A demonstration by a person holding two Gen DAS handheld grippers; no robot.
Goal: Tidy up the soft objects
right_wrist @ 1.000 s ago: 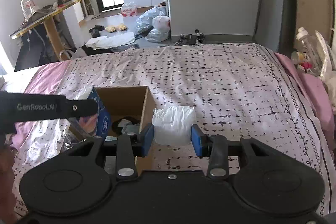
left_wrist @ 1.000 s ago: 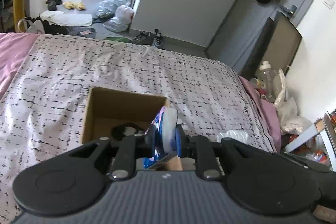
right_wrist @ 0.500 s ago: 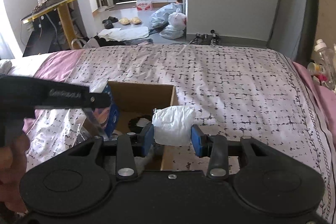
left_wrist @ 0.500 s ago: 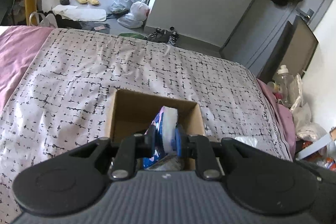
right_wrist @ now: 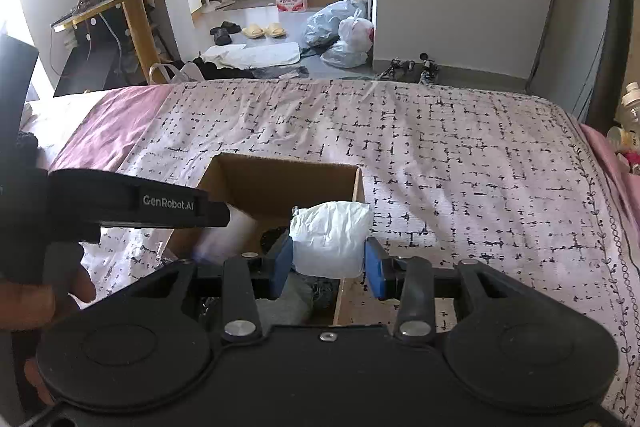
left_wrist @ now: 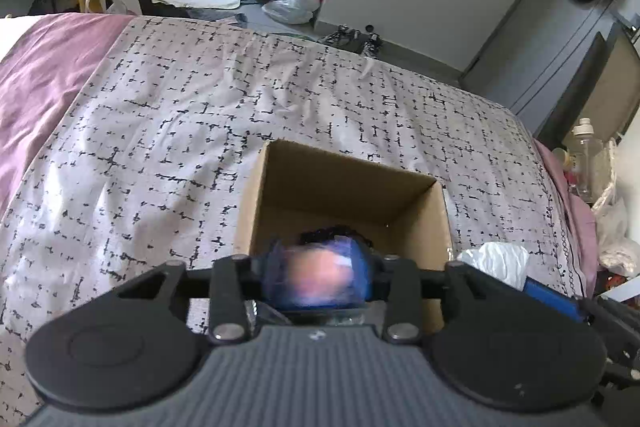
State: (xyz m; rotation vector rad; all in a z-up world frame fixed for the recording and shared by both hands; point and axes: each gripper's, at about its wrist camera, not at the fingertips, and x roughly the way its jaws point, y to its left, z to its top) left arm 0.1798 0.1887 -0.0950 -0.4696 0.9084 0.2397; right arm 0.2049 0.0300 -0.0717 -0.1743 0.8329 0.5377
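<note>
Cardboard box [left_wrist: 344, 183] is receiving a blurred blue packet [left_wrist: 316, 279] as left tongs [left_wrist: 318, 277] are just spreading; right tongs [right_wrist: 328, 263], pinching white wad [right_wrist: 330, 243], should wait.

blue packet [left_wrist: 318, 281] blurred; cardboard box [left_wrist: 344, 183] near wall hidden.

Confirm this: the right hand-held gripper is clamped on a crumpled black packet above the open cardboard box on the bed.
One detail is wrong: the packet is white, not black. The right wrist view shows the right hand-held gripper clamped on that crumpled white packet above the open cardboard box on the bed.
</note>
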